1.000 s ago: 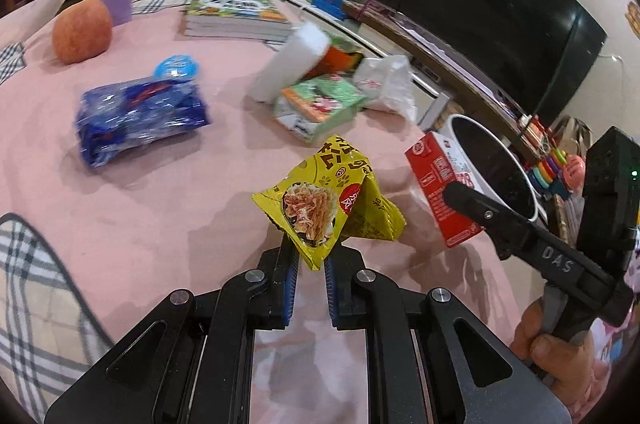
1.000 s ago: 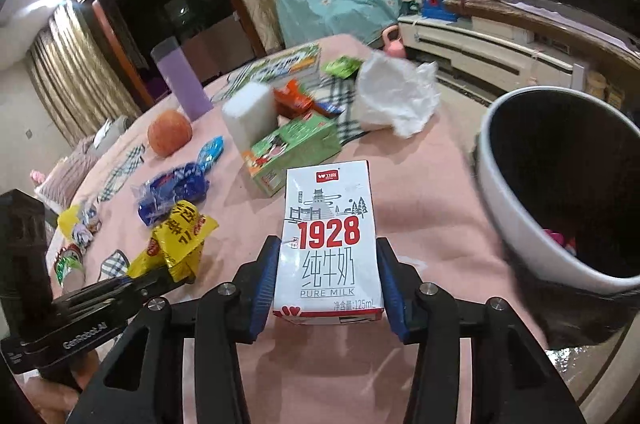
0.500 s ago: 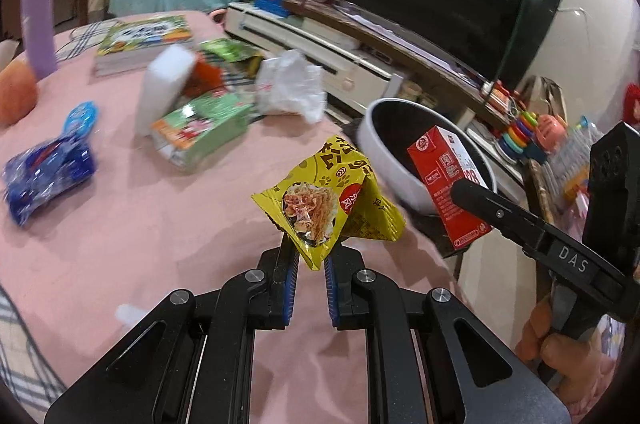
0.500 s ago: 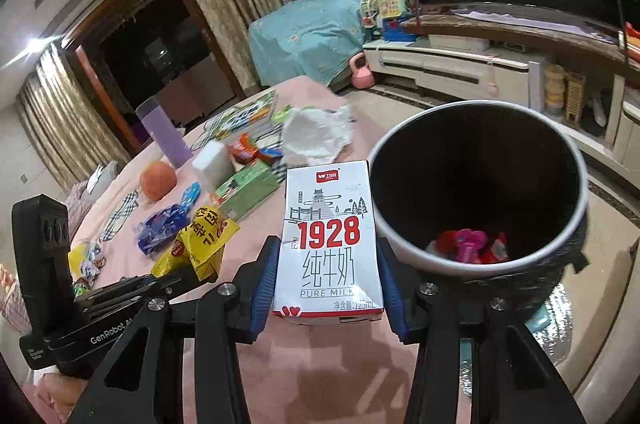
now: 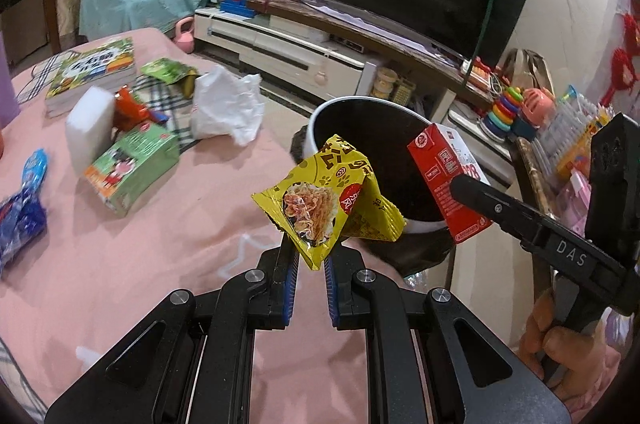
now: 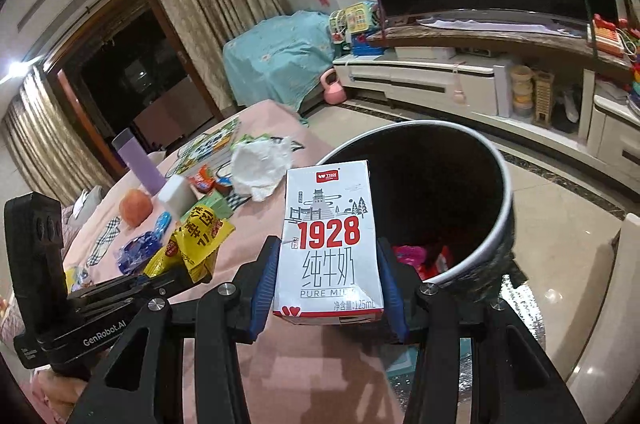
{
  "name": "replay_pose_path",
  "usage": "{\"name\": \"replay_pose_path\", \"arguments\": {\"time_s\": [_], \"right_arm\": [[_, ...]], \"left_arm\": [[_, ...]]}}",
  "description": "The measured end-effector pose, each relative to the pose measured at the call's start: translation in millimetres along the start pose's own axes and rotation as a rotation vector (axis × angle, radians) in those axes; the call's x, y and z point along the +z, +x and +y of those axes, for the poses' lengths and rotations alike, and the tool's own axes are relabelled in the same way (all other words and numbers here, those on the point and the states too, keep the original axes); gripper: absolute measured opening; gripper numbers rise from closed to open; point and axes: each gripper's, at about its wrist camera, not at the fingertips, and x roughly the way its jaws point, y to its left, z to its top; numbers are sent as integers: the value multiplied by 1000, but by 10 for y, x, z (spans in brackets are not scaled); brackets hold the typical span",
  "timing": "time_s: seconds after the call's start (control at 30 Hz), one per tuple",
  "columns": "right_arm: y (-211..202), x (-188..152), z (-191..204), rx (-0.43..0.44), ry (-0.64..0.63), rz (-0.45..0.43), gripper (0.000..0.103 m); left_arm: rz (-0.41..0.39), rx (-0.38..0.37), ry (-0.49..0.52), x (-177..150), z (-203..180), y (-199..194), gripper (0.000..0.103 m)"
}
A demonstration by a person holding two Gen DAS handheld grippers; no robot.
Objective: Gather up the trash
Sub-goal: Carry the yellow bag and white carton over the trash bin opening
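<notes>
The left gripper (image 5: 310, 256), black plastic with blue-padded fingers, is pinched narrow on the lower corner of a crinkled yellow foil snack packet (image 5: 326, 198), glossy and puffed into a rough pyramid, printed with a picture of fried strands and a red round badge; the right gripper (image 6: 328, 288) clamps a small rectangular milk carton (image 6: 330, 244) by its two narrow sides, its smooth white face marked "1928" in red, its side panel plain red in the left wrist view.

Both pieces of trash hang in the air at the edge of the round table under its soft pink cloth (image 5: 120, 256); the carton sits right in front of the mouth of the round dark bin with a pale rim (image 6: 502, 180), which stands just beside the table and has some pink and red wrappers at the bottom; the packet hovers by the near side of that rim.

Back on the cloth lie a green cardboard box (image 5: 132, 168), a white foam block (image 5: 88, 124), a crumpled white plastic bag (image 5: 226, 108), a blue shiny wrapper (image 5: 18, 220) and a stack of picture books (image 5: 92, 72).

Compared with a second ago, both grippers have swung away from the middle of the table toward the bin; the bin's opening now fills far more of each view; grips on packet and carton look unchanged.
</notes>
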Motion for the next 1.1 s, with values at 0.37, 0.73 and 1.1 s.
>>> {"name": "replay_pose_path", "arguments": {"time_s": [0.37, 0.73, 1.1], "right_arm": [[-31, 161, -277, -28, 16, -16, 48], [37, 284, -513, -27, 45, -2, 48], [123, 420, -612, -26, 43, 10, 48]], "left_arm": [[22, -6, 68, 232, -307, 237, 11], [59, -1, 118, 414, -527, 500, 11], [84, 9, 132, 471, -566, 661, 11]]}}
